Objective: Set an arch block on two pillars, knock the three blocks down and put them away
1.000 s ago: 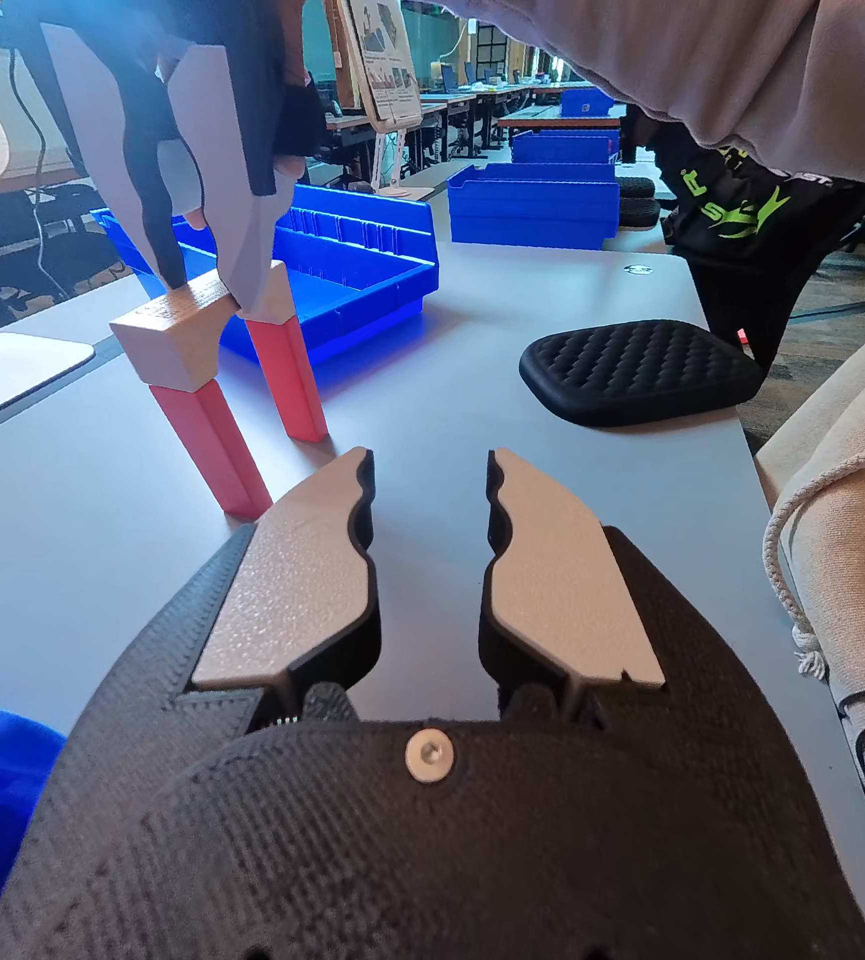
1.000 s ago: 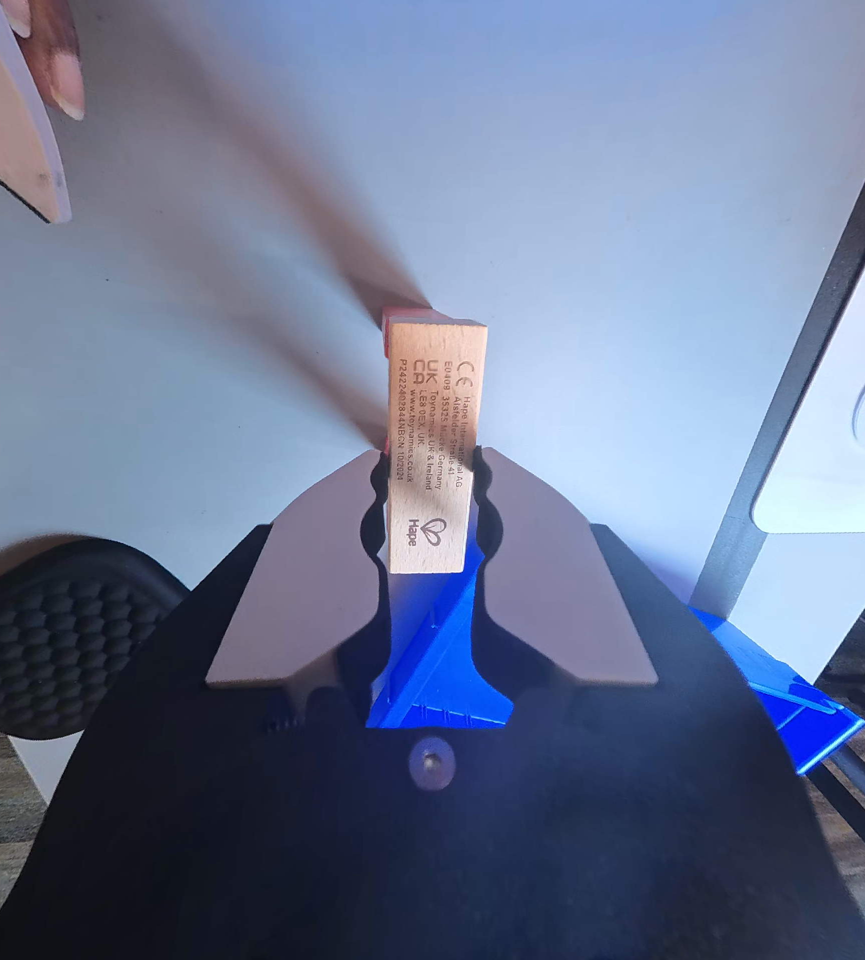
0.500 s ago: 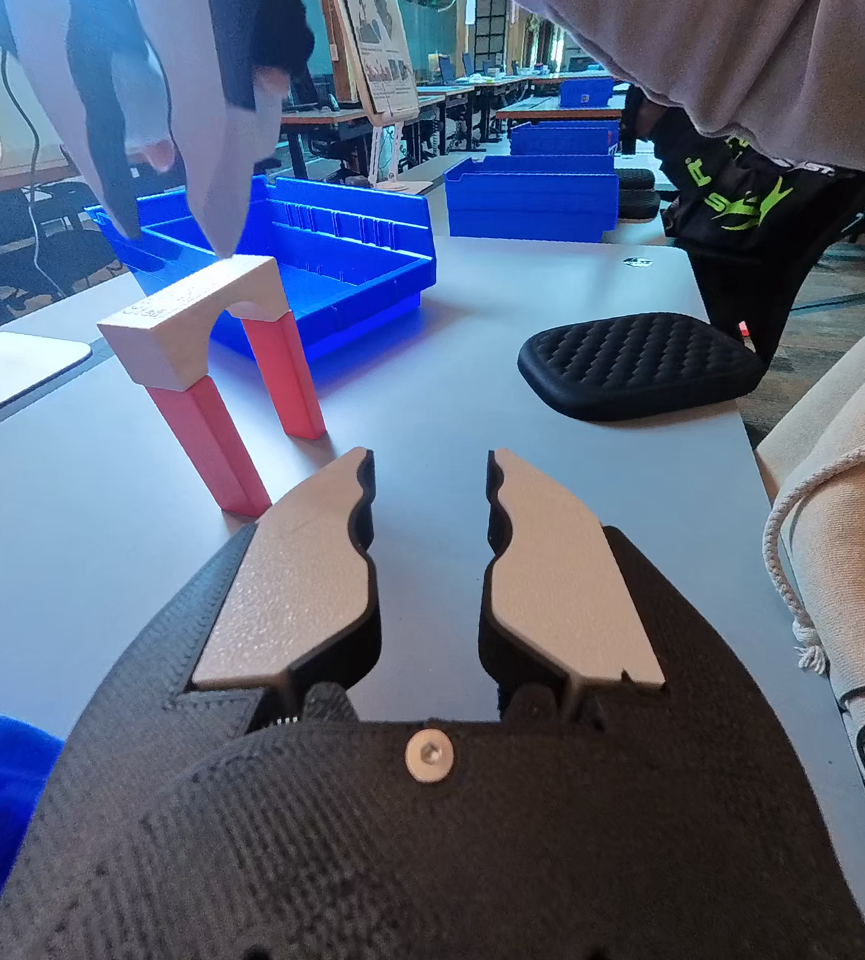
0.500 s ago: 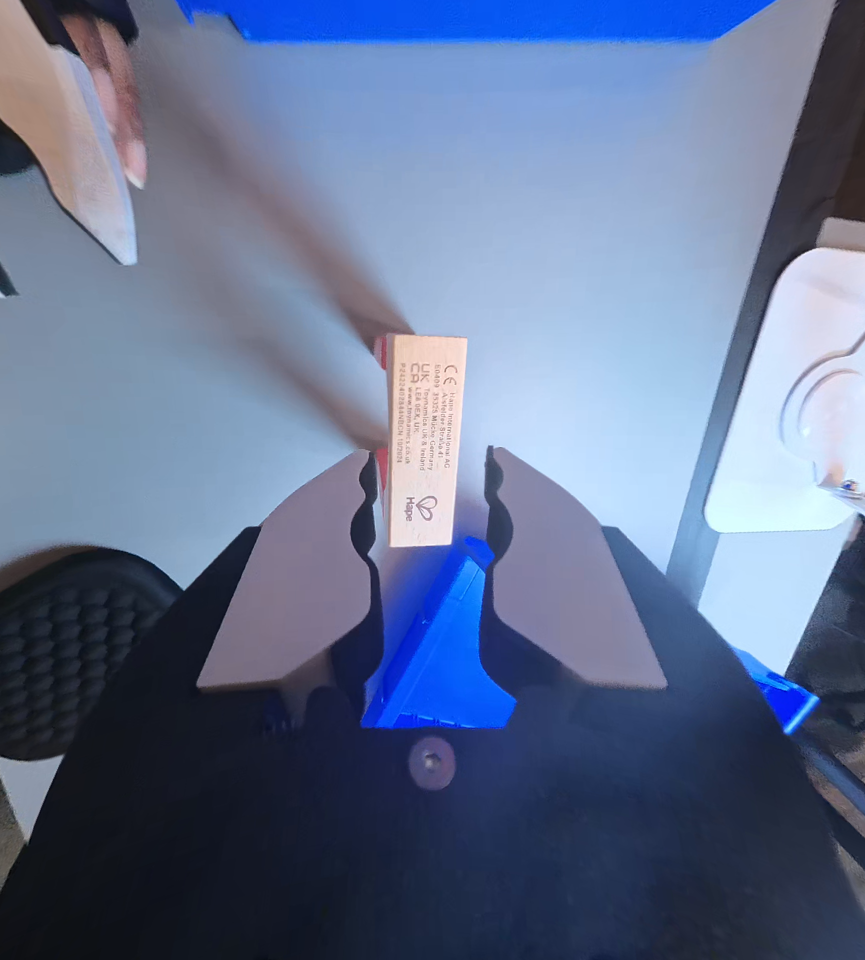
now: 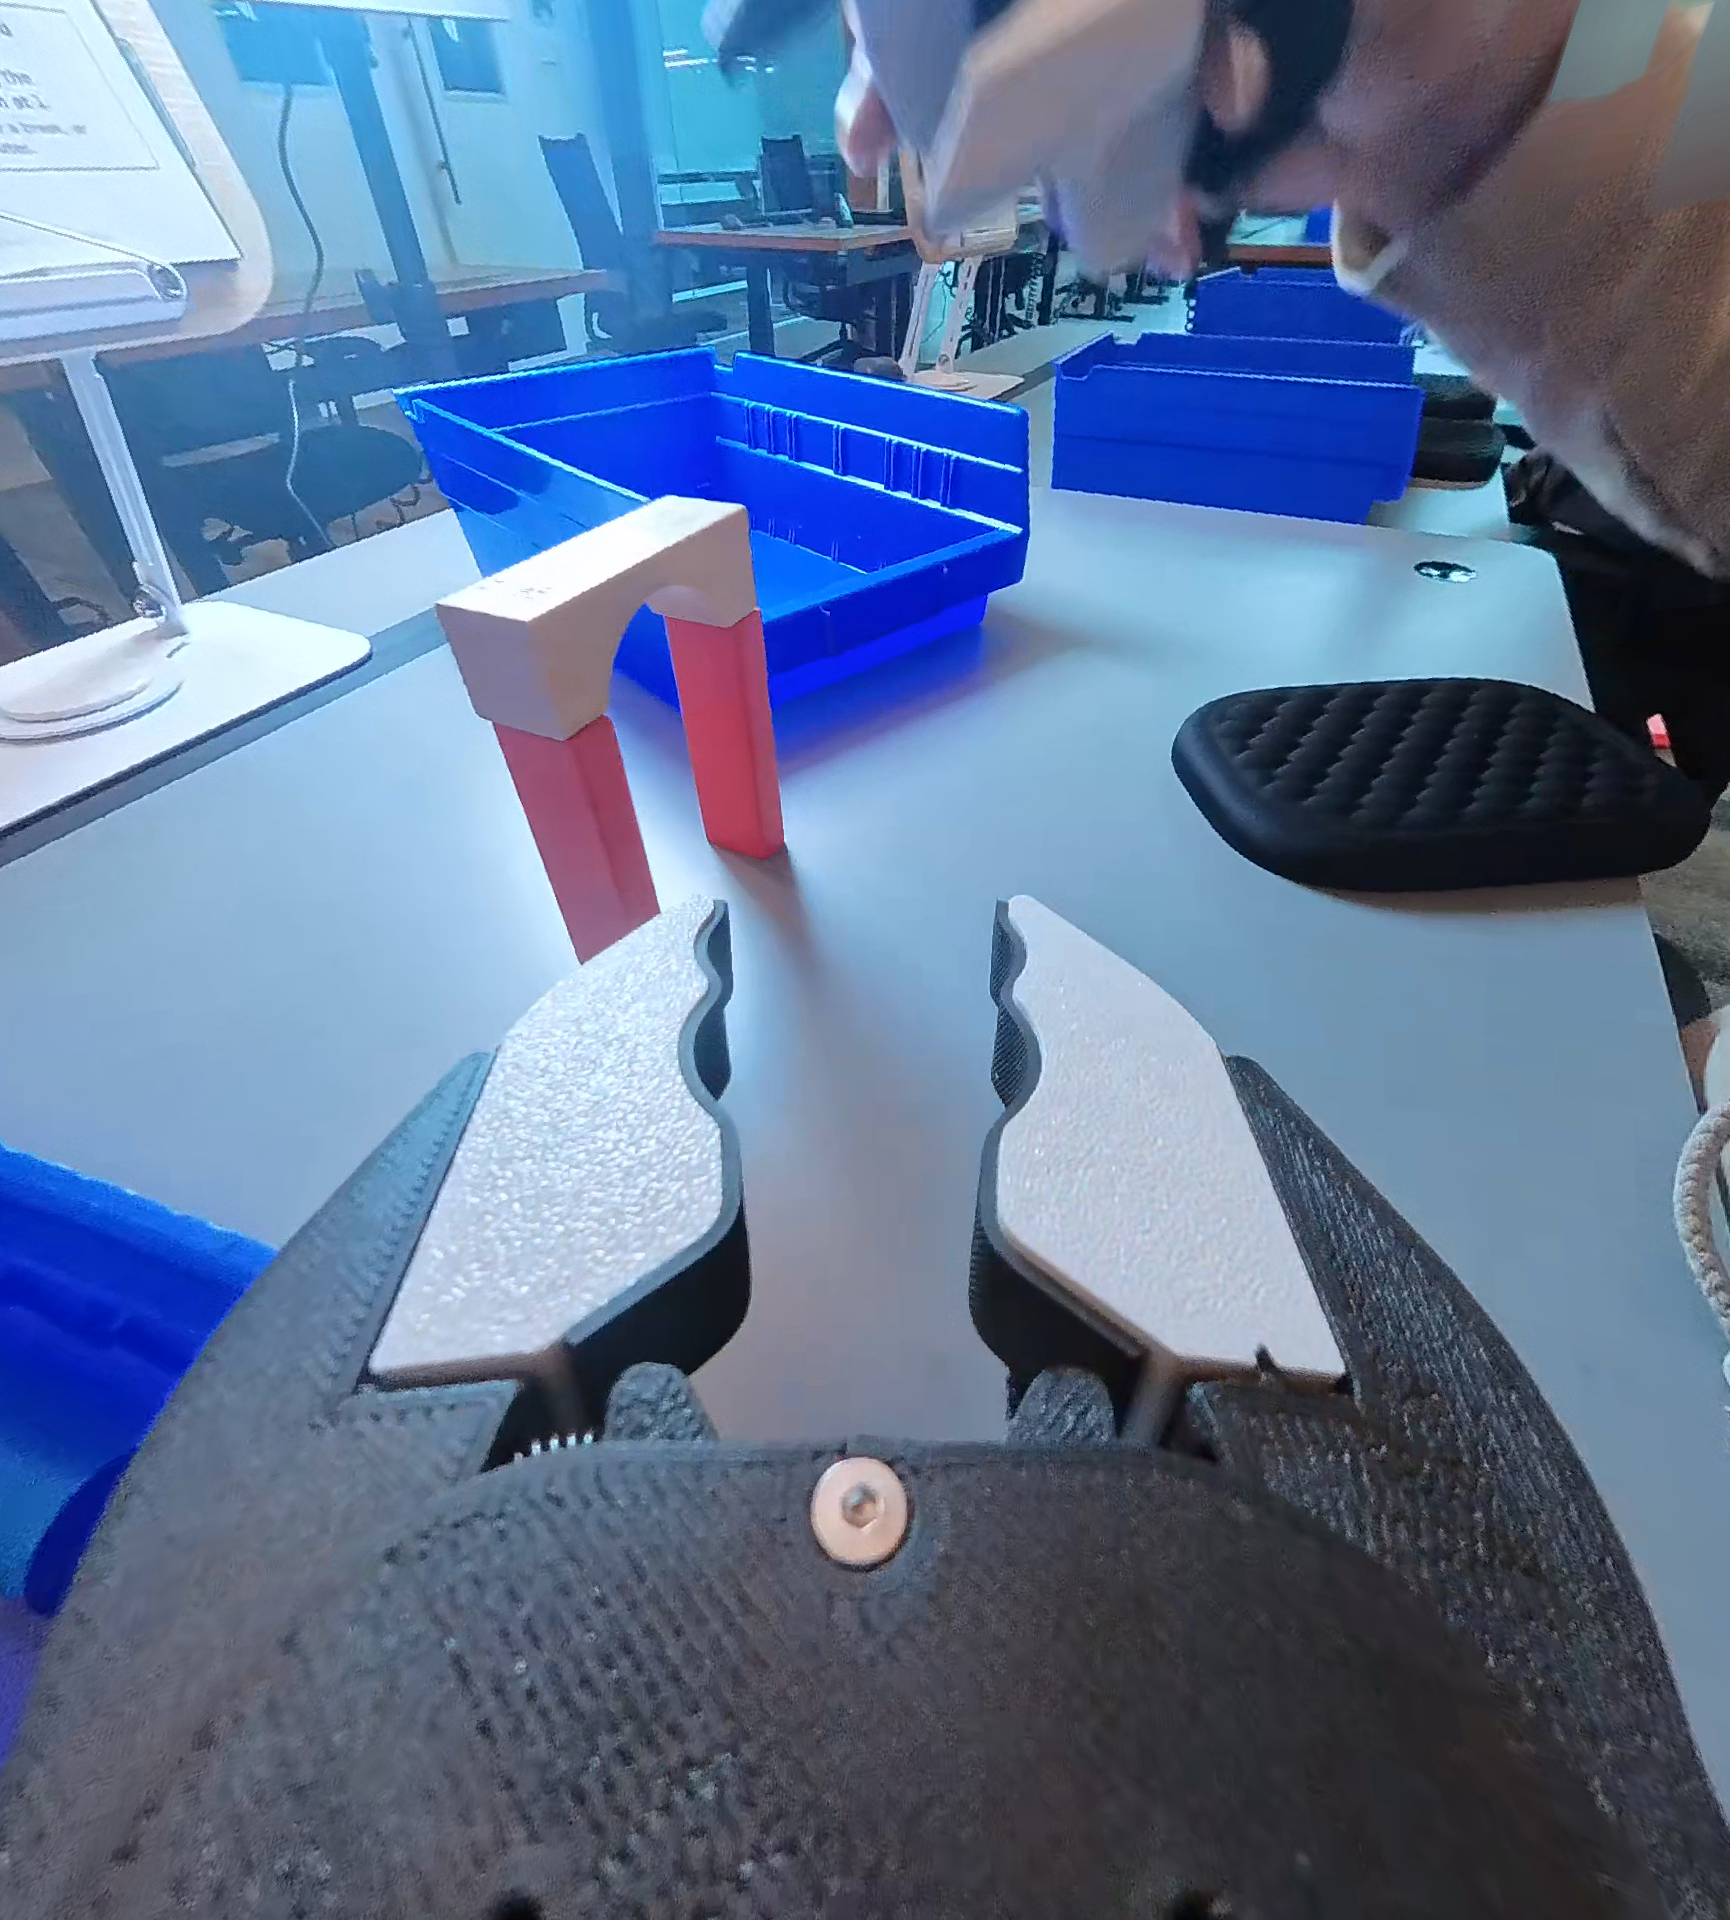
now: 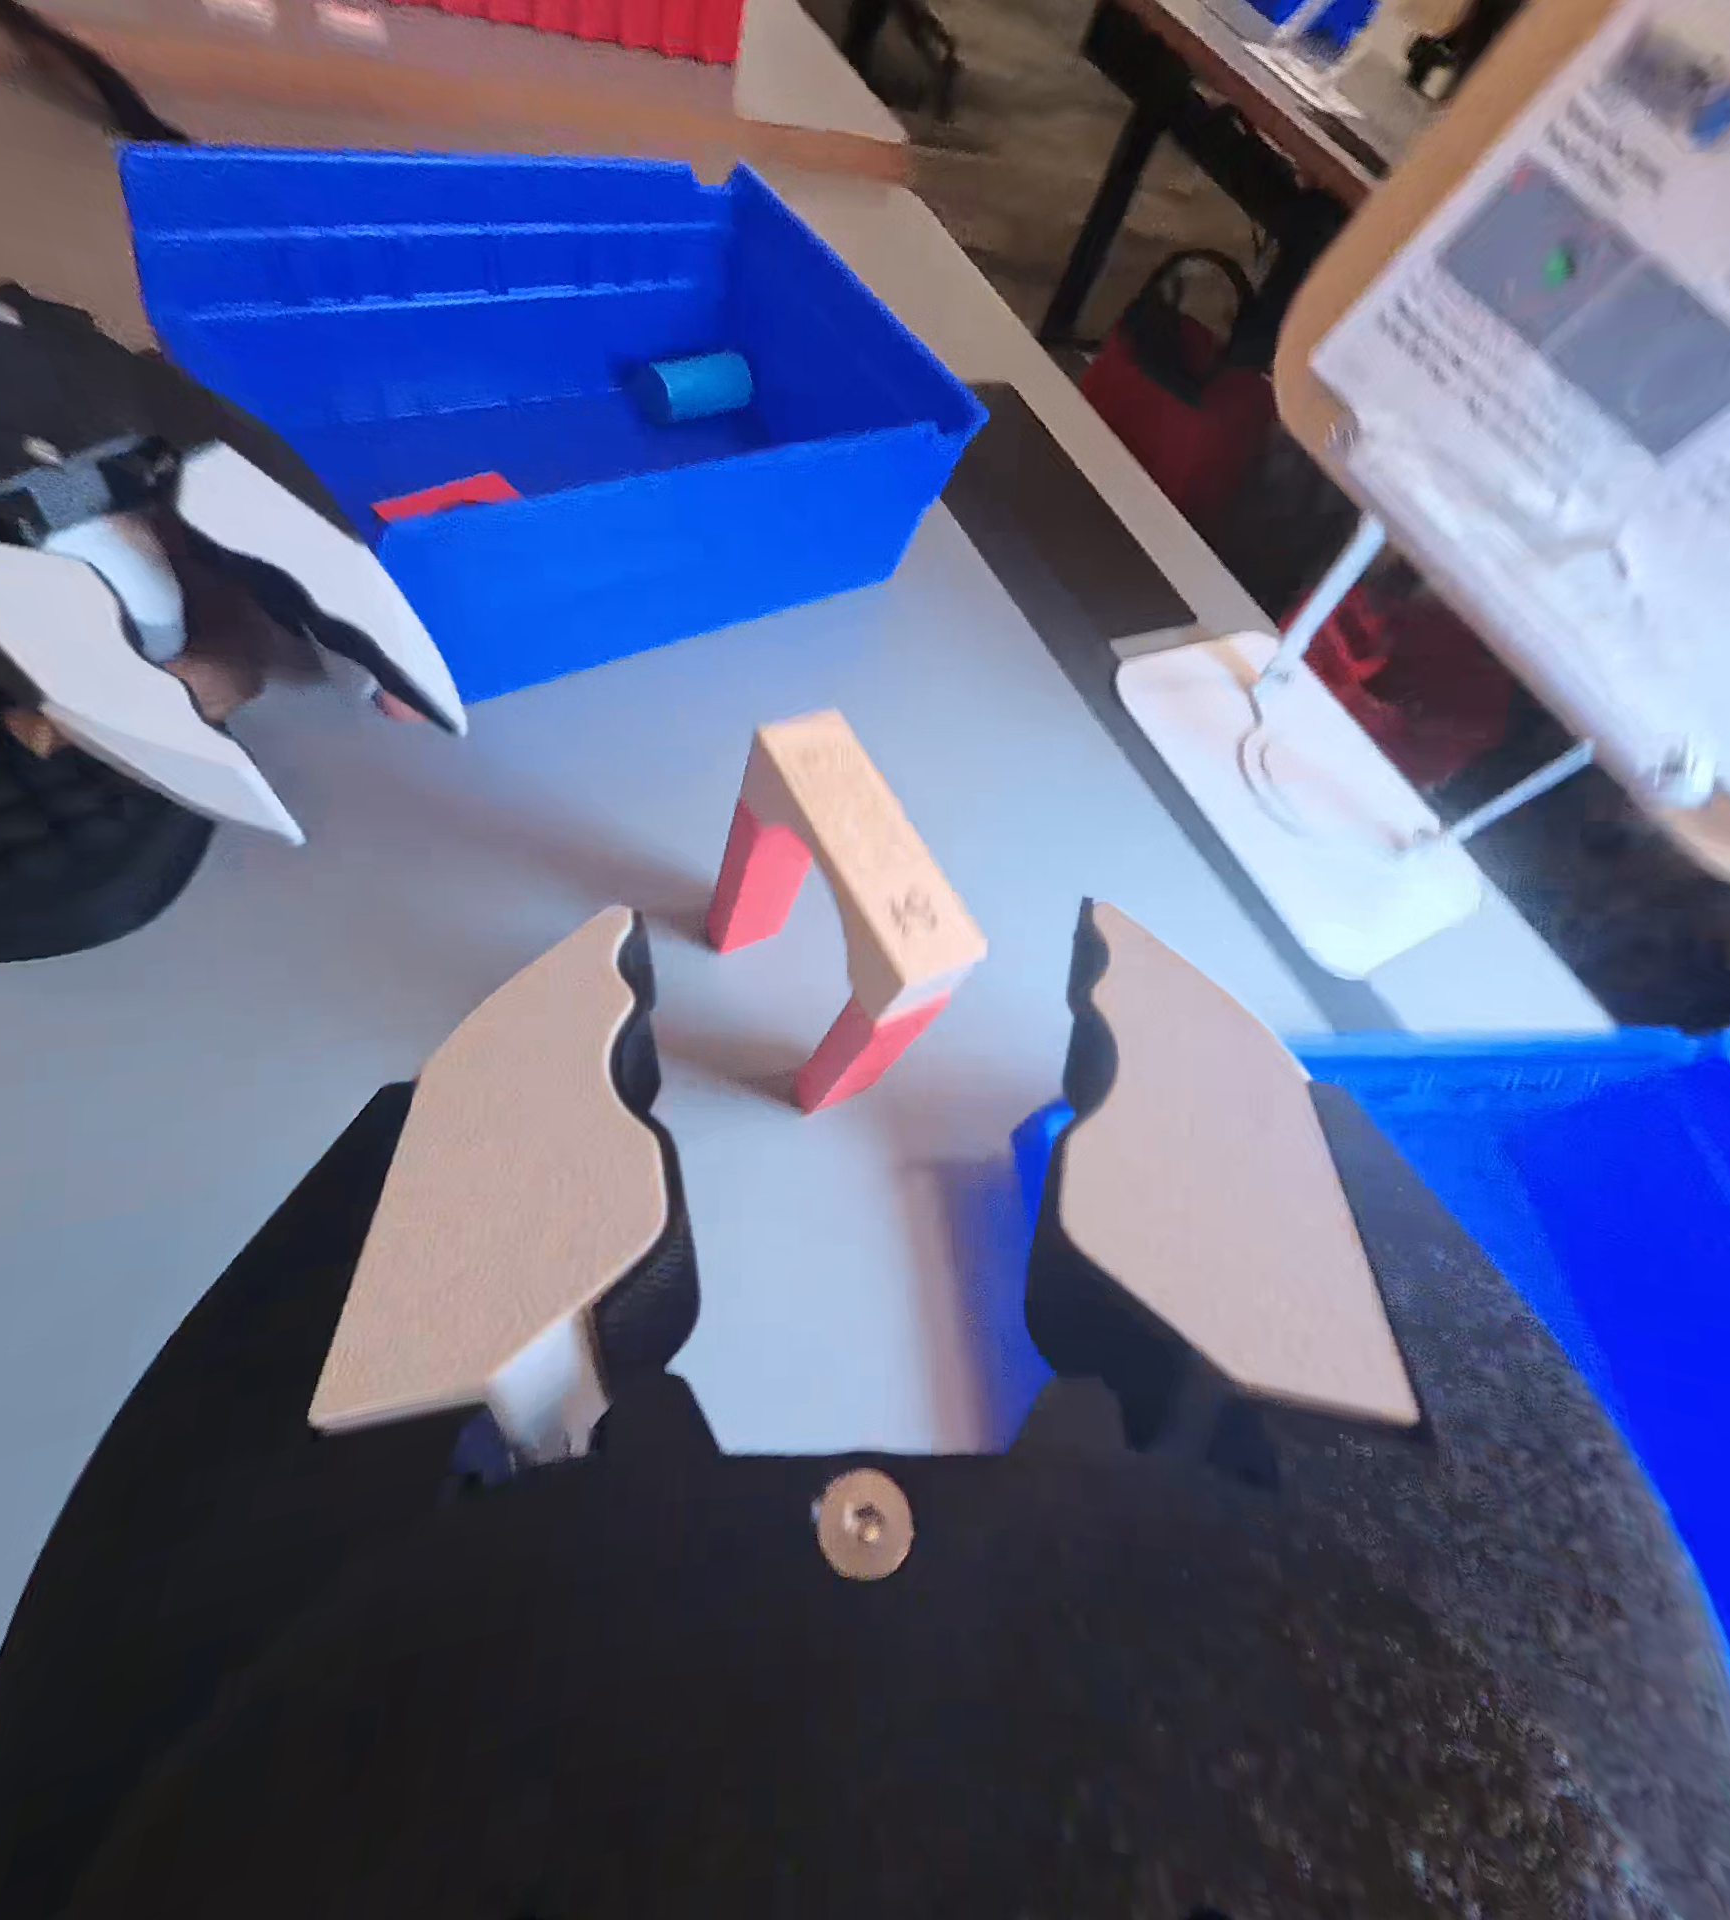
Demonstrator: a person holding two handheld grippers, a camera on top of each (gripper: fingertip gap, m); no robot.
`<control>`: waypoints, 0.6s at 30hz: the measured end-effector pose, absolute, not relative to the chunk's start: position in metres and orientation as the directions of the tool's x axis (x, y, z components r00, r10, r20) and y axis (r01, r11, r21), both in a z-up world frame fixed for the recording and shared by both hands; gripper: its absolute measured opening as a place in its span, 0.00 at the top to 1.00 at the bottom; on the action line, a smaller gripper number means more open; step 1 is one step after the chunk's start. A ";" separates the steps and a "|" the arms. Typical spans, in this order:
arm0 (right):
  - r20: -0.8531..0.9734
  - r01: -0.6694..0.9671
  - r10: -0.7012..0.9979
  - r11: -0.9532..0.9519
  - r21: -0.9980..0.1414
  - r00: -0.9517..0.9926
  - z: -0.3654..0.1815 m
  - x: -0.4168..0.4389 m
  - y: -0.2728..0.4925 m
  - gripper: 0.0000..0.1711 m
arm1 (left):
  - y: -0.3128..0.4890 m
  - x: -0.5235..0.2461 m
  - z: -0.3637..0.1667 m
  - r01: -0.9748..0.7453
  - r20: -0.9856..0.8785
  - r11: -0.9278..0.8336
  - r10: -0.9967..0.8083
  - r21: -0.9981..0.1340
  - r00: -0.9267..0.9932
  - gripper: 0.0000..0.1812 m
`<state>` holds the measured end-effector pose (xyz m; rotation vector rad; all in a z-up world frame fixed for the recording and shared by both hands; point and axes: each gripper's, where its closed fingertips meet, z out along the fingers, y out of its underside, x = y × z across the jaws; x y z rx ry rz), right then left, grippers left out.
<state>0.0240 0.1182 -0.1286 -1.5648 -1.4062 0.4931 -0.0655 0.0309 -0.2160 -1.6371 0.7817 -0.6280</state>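
Right claw spread wide, empty, tilted down over the build with nothing touching. Left claw also released and empty, low over the counter. At its 11 o'clock the wooden arch block sits across two upright red pillars, squared for the knockdown. Blue bin at 12, close for stowing.

One wooden arch block is seen, two red pillars (both upright), two blue bins, one black pad.
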 end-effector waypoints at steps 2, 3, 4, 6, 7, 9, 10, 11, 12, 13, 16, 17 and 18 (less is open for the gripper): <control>0.267 0.524 0.899 0.051 -0.850 0.346 -0.156 0.042 0.117 0.52 | 0.031 -0.066 -0.216 -0.156 -0.010 -0.117 -0.768 -0.981 0.640 0.73; 0.274 0.523 0.879 0.033 -0.851 0.390 -0.171 0.051 0.117 0.50 | 0.032 -0.066 -0.216 -0.159 -0.017 -0.113 -0.764 -0.981 0.644 0.73; 0.273 0.519 0.862 0.013 -0.855 0.428 -0.186 0.058 0.116 0.48 | 0.032 -0.066 -0.216 -0.164 -0.024 -0.109 -0.760 -0.980 0.649 0.73; 0.231 0.478 0.842 -0.035 -0.878 0.487 -0.210 0.065 0.110 0.46 | 0.033 -0.067 -0.217 -0.172 -0.042 -0.097 -0.750 -0.980 0.661 0.73; 0.201 0.446 0.835 -0.059 -0.893 0.513 -0.219 0.066 0.108 0.46 | 0.034 -0.068 -0.217 -0.182 -0.057 -0.089 -0.742 -0.979 0.668 0.73; 0.157 0.416 0.824 -0.102 -0.904 0.545 -0.233 0.069 0.106 0.44 | 0.036 -0.070 -0.218 -0.211 -0.100 -0.065 -0.723 -0.975 0.684 0.73; 0.157 0.420 0.816 -0.113 -0.900 0.556 -0.235 0.071 0.108 0.44 | 0.036 -0.070 -0.217 -0.221 -0.117 -0.053 -0.716 -0.974 0.688 0.73; 0.169 0.414 0.802 -0.105 -0.904 0.572 -0.232 0.073 0.111 0.45 | 0.035 -0.070 -0.215 -0.227 -0.132 -0.040 -0.712 -0.973 0.690 0.73; 0.177 0.400 0.788 -0.095 -0.912 0.589 -0.229 0.075 0.115 0.46 | 0.034 -0.070 -0.213 -0.233 -0.147 -0.025 -0.707 -0.972 0.692 0.73; 0.171 0.386 0.780 -0.097 -0.917 0.602 -0.229 0.075 0.117 0.46 | 0.033 -0.071 -0.211 -0.240 -0.165 -0.009 -0.699 -0.971 0.695 0.73; 0.123 0.402 0.790 -0.166 -0.900 0.601 -0.250 0.070 0.119 0.45 | 0.031 -0.074 -0.203 -0.251 -0.208 0.035 -0.679 -0.967 0.704 0.74; 0.132 0.432 0.790 -0.179 -0.884 0.598 -0.257 0.070 0.120 0.44 | 0.031 -0.074 -0.202 -0.252 -0.211 0.040 -0.680 -0.967 0.703 0.74; 0.143 0.450 0.790 -0.180 -0.875 0.596 -0.260 0.069 0.120 0.44 | 0.030 -0.073 -0.202 -0.254 -0.211 0.038 -0.683 -0.966 0.699 0.74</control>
